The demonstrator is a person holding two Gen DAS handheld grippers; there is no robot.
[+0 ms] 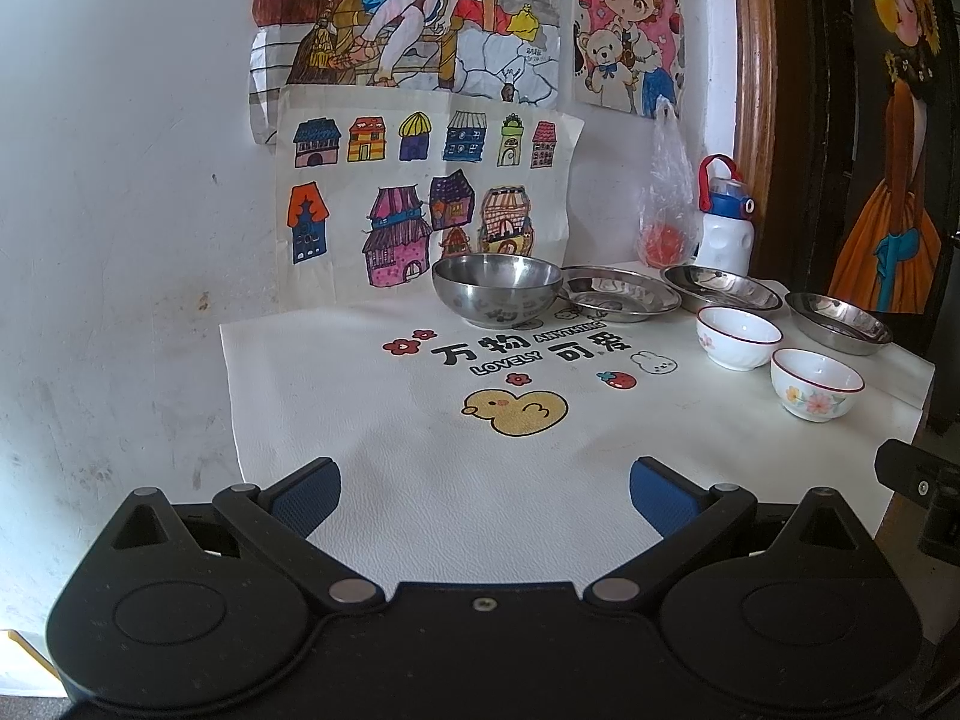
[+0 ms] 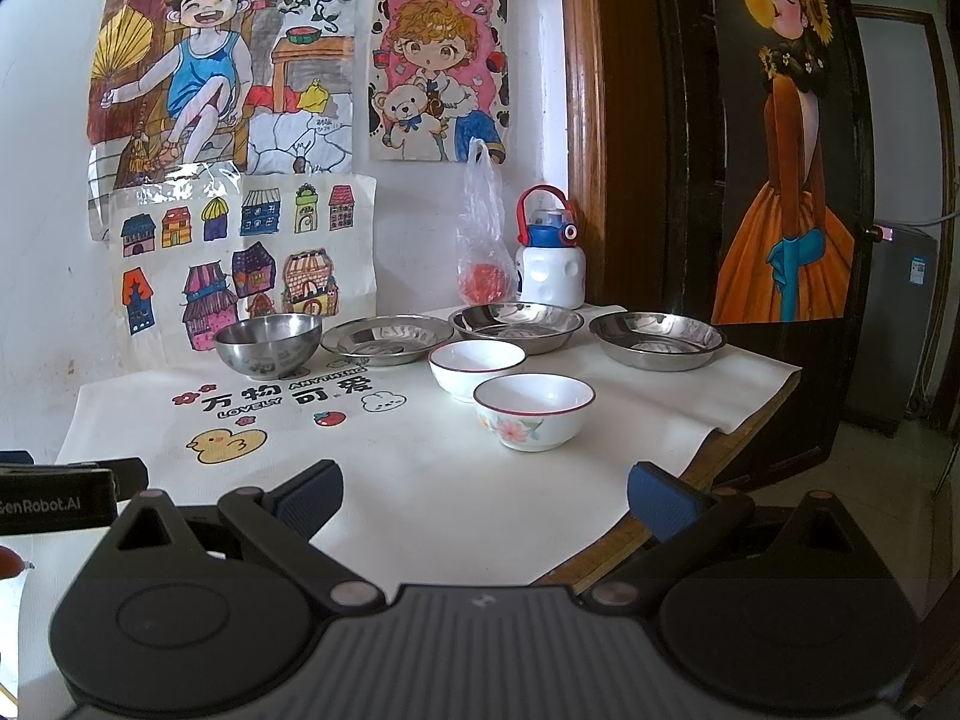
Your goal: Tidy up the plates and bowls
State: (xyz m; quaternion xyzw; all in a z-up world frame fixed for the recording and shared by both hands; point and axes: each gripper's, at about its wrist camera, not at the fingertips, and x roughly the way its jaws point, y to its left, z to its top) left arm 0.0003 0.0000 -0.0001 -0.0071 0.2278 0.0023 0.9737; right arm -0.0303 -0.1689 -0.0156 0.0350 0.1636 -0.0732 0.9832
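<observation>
Both tools hang over the near edge of the white printed mat (image 2: 420, 480), the left gripper (image 1: 483, 495) and right gripper (image 2: 485, 495) each with jaws spread wide and empty. Along the far edge a steel bowl (image 2: 268, 341) and three steel plates (image 2: 387, 341) (image 2: 516, 324) (image 2: 657, 339) form a row running left to right, all upright. Two floral ceramic bowls (image 2: 477, 369) (image 2: 534, 411) stand just before them, mouths up, near each other.
</observation>
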